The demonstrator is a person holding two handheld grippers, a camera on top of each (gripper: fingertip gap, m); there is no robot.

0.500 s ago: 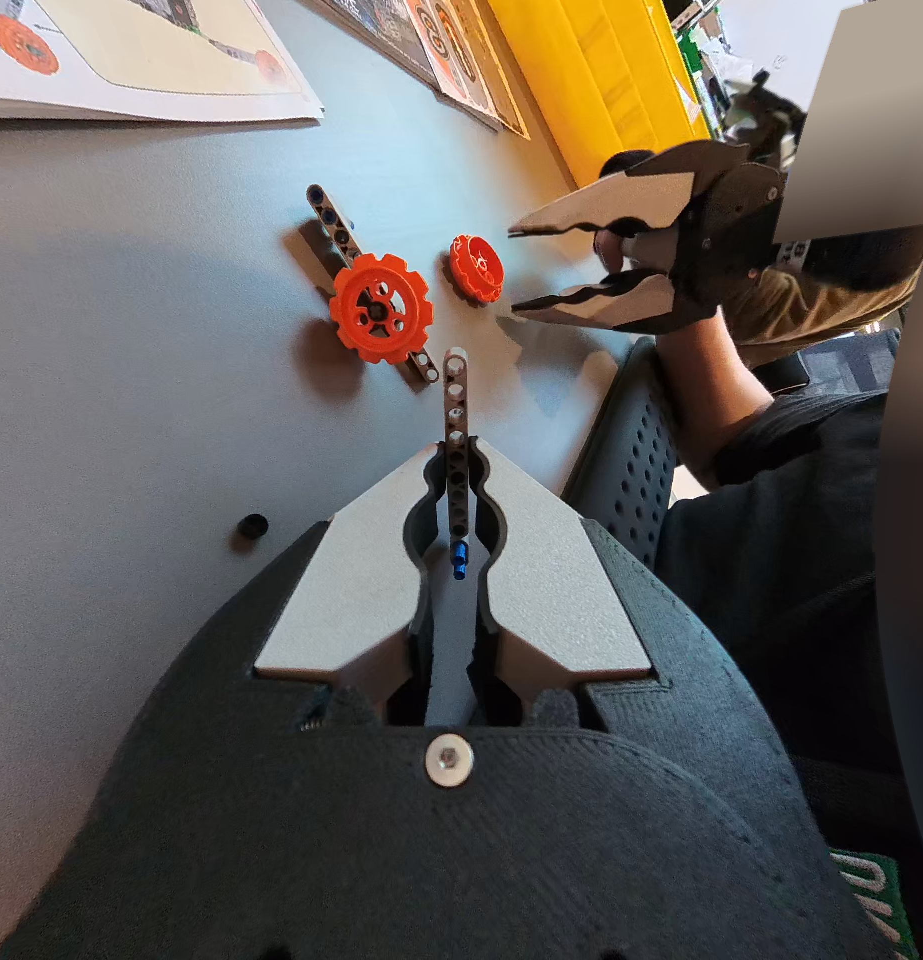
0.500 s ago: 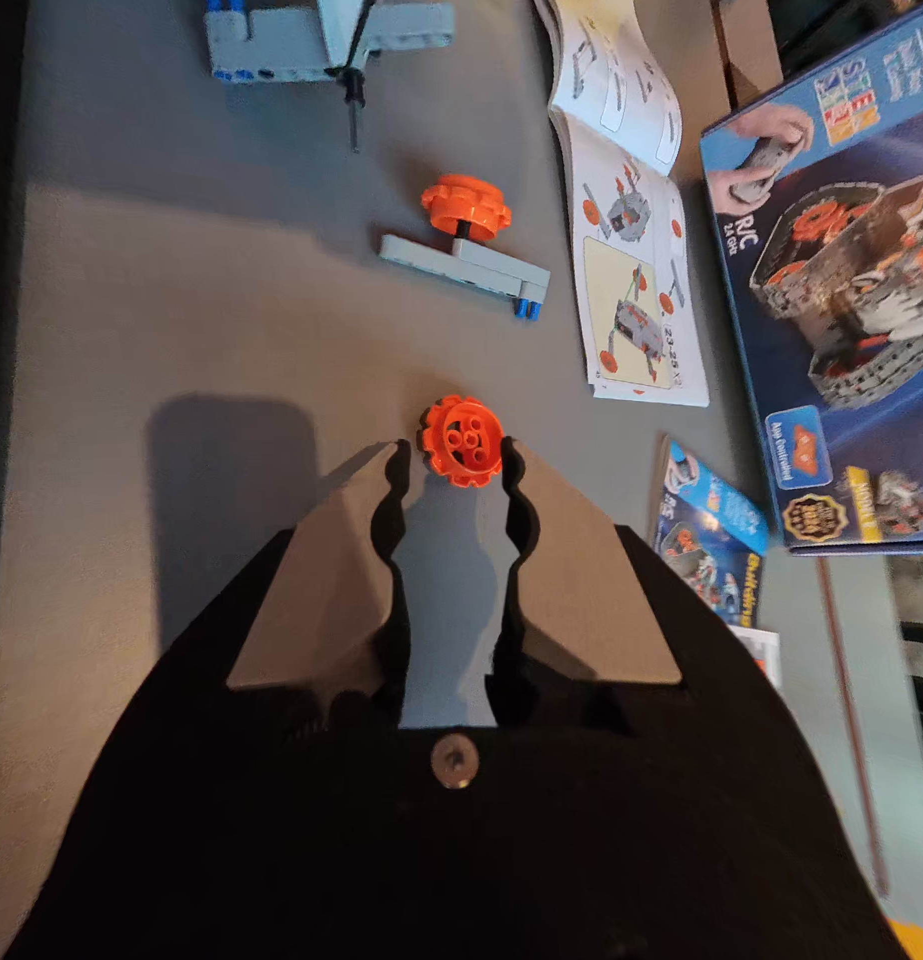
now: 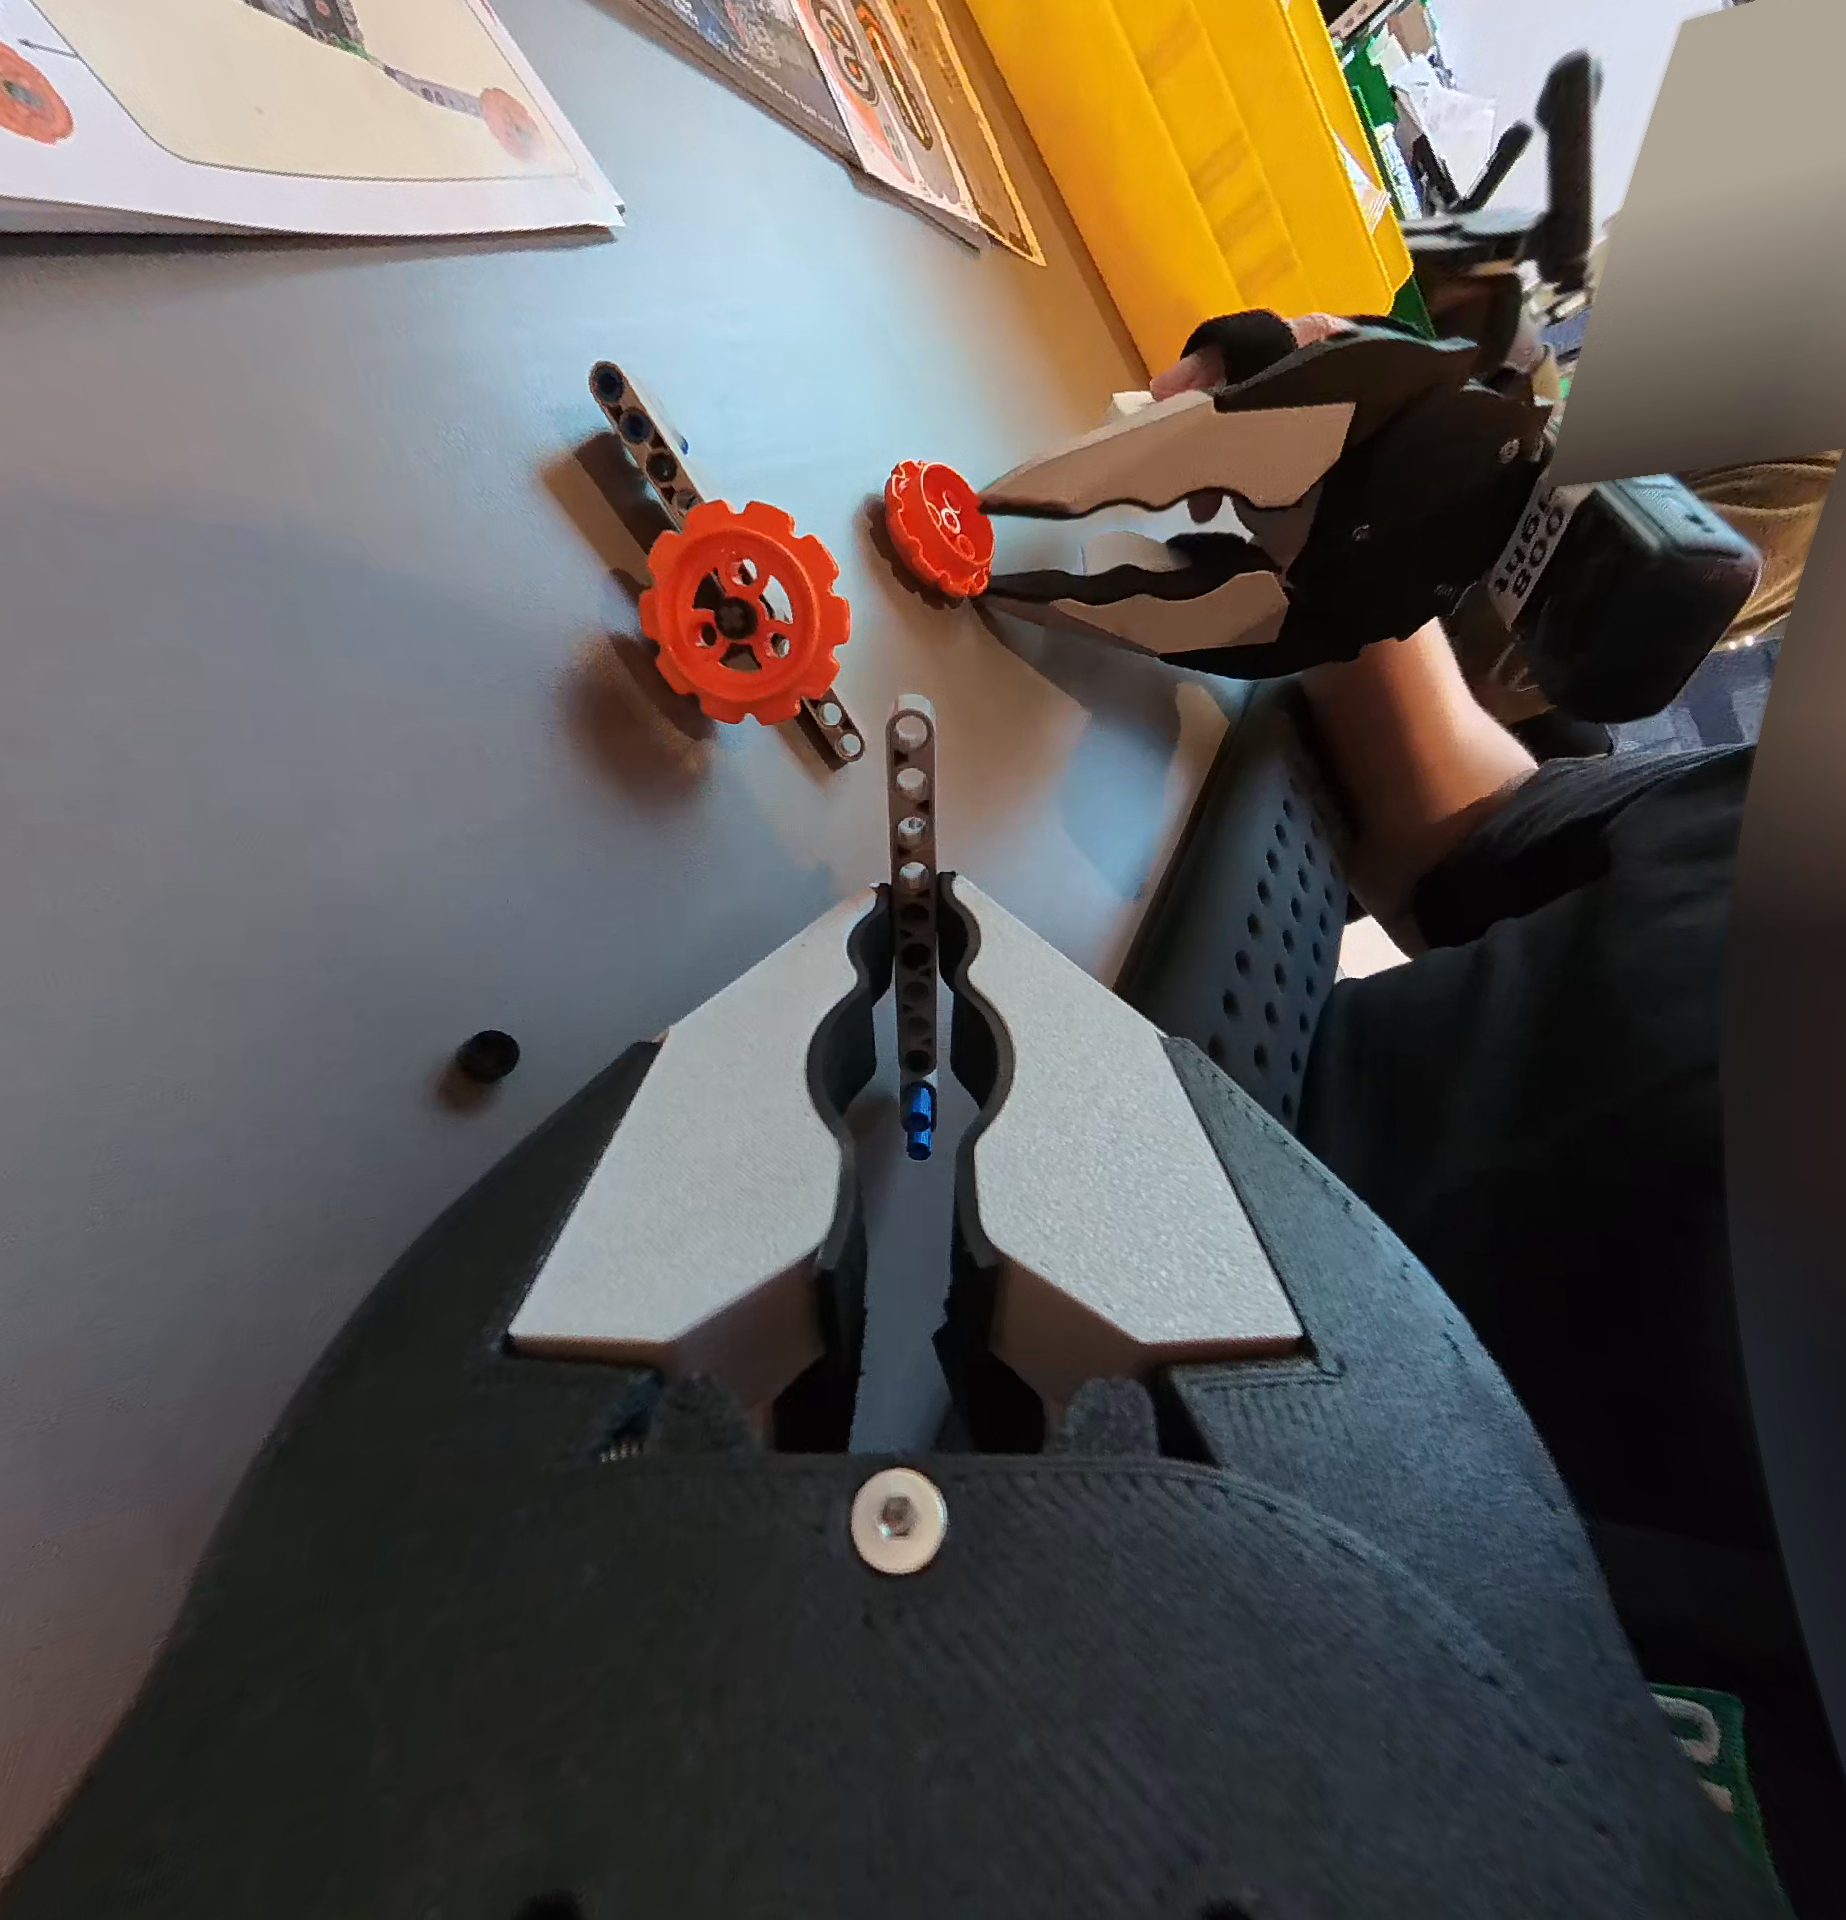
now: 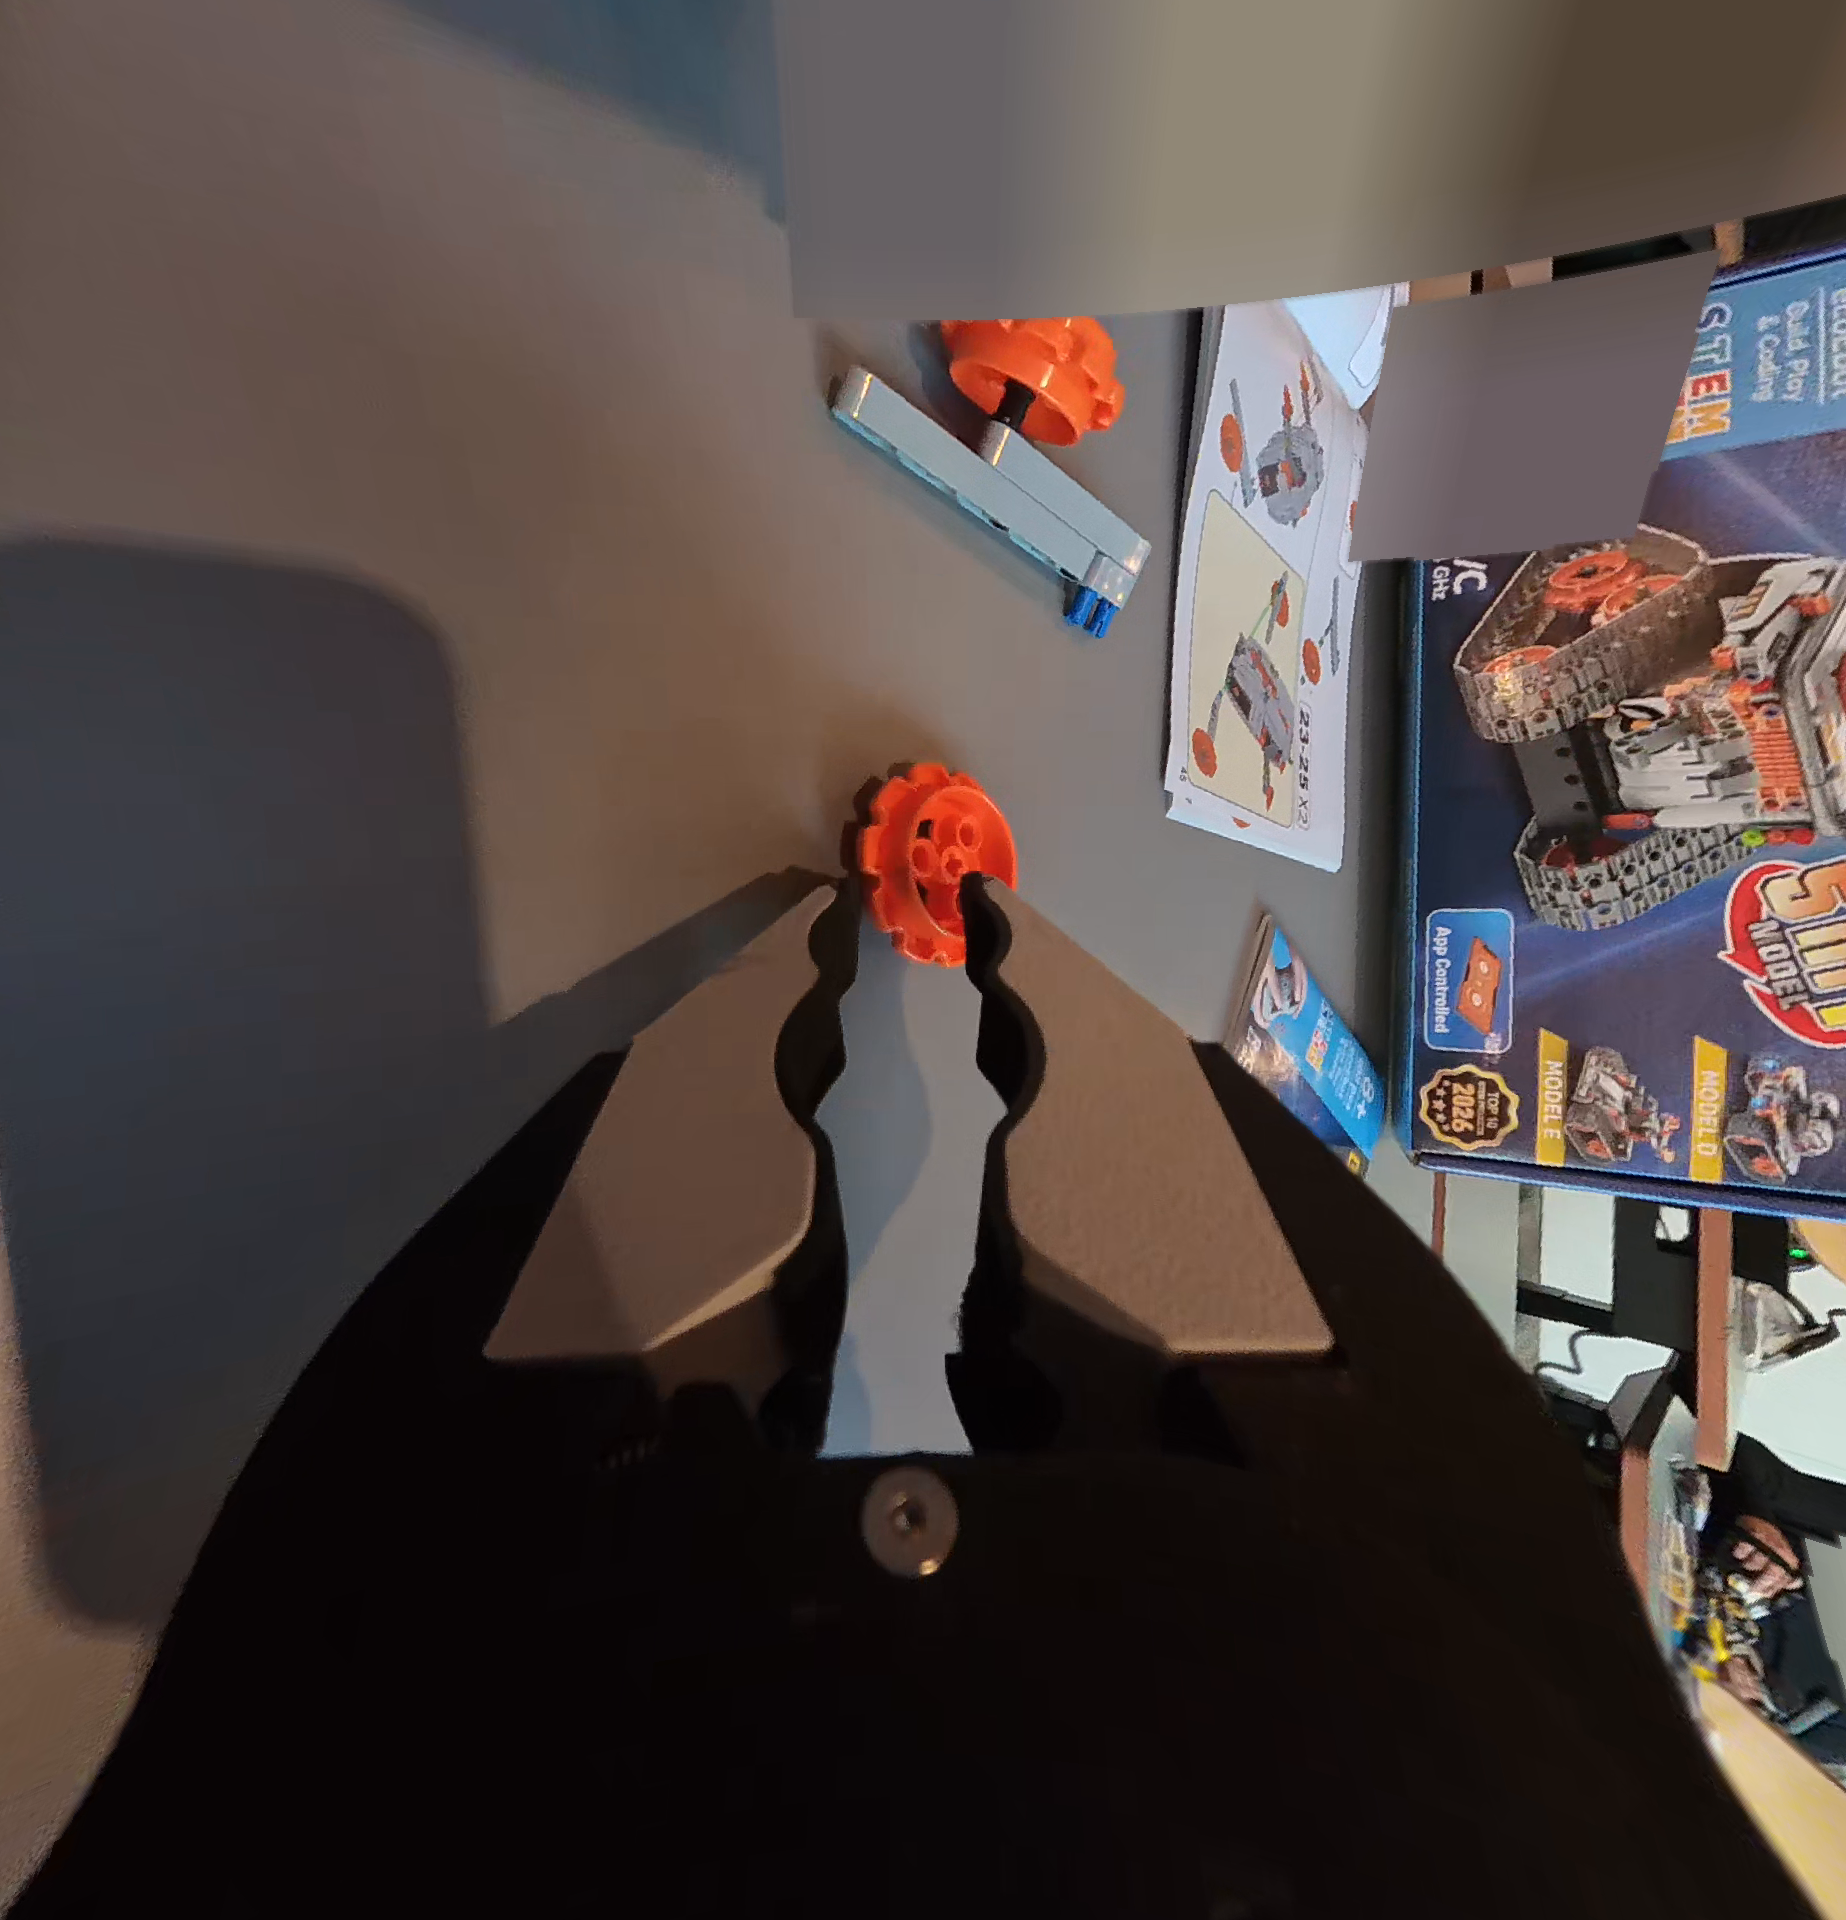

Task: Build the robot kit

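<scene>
Left hand-held gripper (image 3: 914,894), frame centre, is clamped on a thin grey perforated beam (image 3: 913,831) bearing a blue pin (image 3: 918,1117). Right hand-held gripper (image 4: 903,894) — jaws parted — straddles a small orange gear (image 4: 929,857) lying on the grey worktop (image 3: 223,727); contact at the right fingertip appears likely. Upper centre: a larger orange gear (image 3: 744,611) on a second beam (image 3: 644,436) — instruction booklet (image 4: 1262,582) to the right.

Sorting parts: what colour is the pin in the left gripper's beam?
Blue pin; left wrist view shows it best.
</scene>
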